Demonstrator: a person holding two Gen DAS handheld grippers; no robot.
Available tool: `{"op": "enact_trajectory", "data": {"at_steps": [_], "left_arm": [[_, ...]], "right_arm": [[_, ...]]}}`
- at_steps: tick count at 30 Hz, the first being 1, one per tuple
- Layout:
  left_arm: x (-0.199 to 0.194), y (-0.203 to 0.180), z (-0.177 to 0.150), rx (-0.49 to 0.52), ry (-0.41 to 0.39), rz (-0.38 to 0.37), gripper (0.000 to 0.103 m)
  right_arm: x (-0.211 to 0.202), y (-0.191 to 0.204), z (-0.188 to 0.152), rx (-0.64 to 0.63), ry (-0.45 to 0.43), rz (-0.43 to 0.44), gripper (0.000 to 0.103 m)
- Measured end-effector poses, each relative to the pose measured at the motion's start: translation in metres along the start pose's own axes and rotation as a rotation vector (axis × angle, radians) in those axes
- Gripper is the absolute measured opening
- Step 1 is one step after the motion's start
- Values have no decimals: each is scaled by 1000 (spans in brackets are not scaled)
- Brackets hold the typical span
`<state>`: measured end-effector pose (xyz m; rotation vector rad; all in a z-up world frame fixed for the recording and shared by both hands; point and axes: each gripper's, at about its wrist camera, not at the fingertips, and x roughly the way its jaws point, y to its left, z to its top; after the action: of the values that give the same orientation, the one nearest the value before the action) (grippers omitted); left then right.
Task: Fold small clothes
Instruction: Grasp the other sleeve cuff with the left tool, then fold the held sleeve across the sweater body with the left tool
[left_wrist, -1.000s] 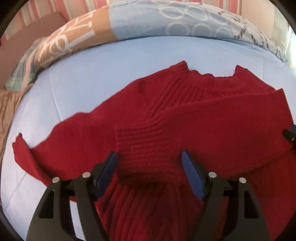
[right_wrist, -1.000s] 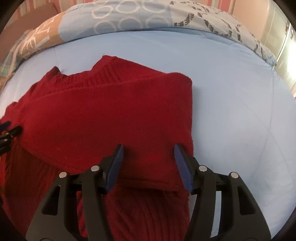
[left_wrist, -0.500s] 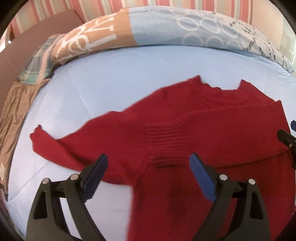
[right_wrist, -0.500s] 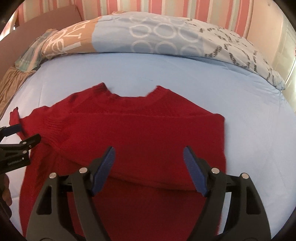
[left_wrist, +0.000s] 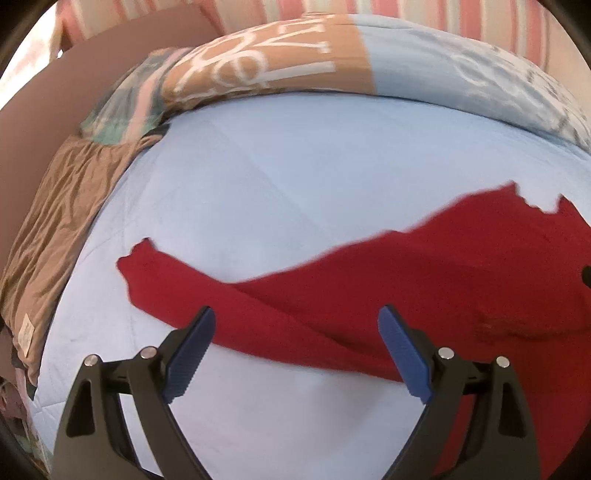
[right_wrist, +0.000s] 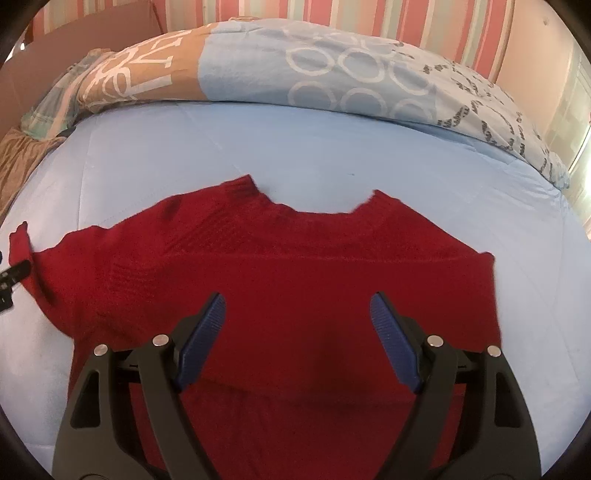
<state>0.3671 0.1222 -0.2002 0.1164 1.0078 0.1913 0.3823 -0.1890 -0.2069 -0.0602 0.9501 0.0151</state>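
- The red sweater (right_wrist: 295, 295) lies flat on the blue bed sheet (right_wrist: 295, 147), neckline toward the patterned duvet (right_wrist: 332, 74); 1 sleeve is folded across the chest.
- The other sleeve (left_wrist: 177, 284) stretches out flat to the left, unfolded.
- The left gripper (left_wrist: 295, 350), spread wide and holding nothing, has swung from the folded cuff toward that sleeve within 1 second.
- The right gripper (right_wrist: 297, 332), equally wide and empty, has pulled back above the body.
- Likely next: fold the second sleeve in.
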Motion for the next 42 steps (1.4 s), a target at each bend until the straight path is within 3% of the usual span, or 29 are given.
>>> {"op": "enact_trajectory", "data": {"at_steps": [9, 13, 16, 18, 19, 20, 22, 27, 33, 40, 42], "left_arm": [[69, 112, 31, -128, 60, 77, 90], [108, 153, 39, -226, 134, 48, 90], [128, 159, 38, -248, 180, 30, 90], [129, 159, 38, -245, 170, 38, 86], [128, 159, 39, -236, 165, 36, 68], [127, 156, 40, -220, 163, 29, 62], [122, 153, 41, -203, 158, 46, 30], [109, 154, 36, -210, 151, 8, 8], [71, 122, 26, -116, 92, -62, 5], [2, 53, 28, -8, -21, -270, 5], [-16, 26, 31, 25, -38, -368, 5]], "right_arm": [[16, 38, 8, -16, 9, -3, 81], [16, 50, 10, -70, 9, -7, 81], [17, 54, 12, -100, 7, -22, 81], [18, 52, 13, -99, 9, -26, 81], [20, 50, 13, -94, 11, -26, 81], [20, 49, 13, -91, 13, -28, 81], [21, 46, 14, -85, 17, -32, 81], [19, 37, 13, -64, 21, -38, 81], [14, 27, 13, -54, 19, -43, 81], [2, 10, 13, -35, 7, -49, 81], [-1, 5, 12, -33, 4, -57, 81]]}}
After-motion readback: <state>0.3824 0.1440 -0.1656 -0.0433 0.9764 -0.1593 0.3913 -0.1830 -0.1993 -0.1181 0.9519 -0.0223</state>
